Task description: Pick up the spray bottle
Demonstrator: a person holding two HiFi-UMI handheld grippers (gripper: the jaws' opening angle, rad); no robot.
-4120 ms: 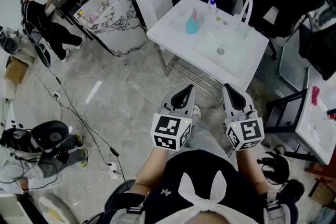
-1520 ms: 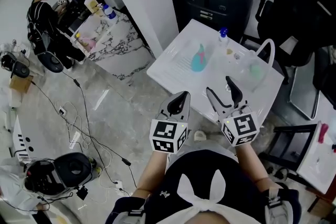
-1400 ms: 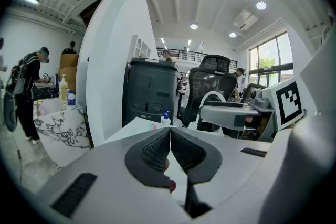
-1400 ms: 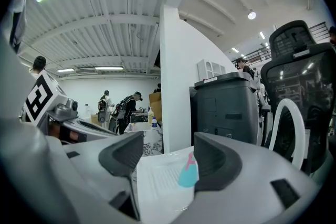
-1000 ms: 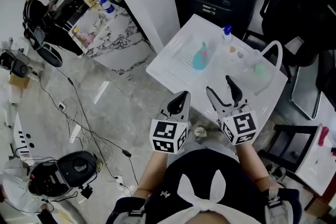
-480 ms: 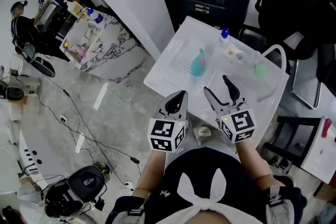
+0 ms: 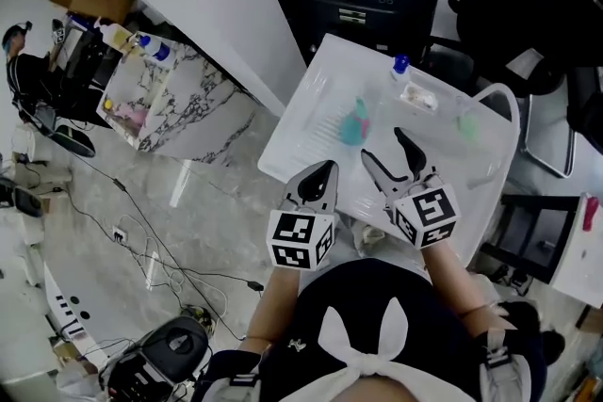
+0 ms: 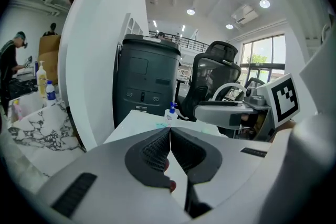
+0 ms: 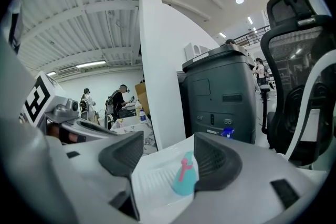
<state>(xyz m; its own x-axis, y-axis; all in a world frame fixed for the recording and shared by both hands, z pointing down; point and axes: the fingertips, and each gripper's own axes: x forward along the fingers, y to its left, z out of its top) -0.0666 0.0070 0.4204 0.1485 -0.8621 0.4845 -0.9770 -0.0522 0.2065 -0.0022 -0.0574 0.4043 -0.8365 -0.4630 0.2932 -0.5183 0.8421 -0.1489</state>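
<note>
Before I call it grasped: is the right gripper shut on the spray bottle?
No, the right gripper has its jaws apart, and the spray bottle stands on the white table beyond them.

We see a white surface [image 7: 300,138] standing on a grey marbled floor [image 7: 179,231]. A ridged patch [image 7: 327,120] runs across its left part. A teal spray bottle [image 7: 355,122] with a pink trigger stands upright on it, just beside the ridges. Near the far edge stands a small bottle [image 7: 399,68] with a blue cap, and near that lies a small pale item [image 7: 417,96] we cannot identify. A green object [image 7: 466,123] sits toward the right side, well apart from the spray bottle.
</note>
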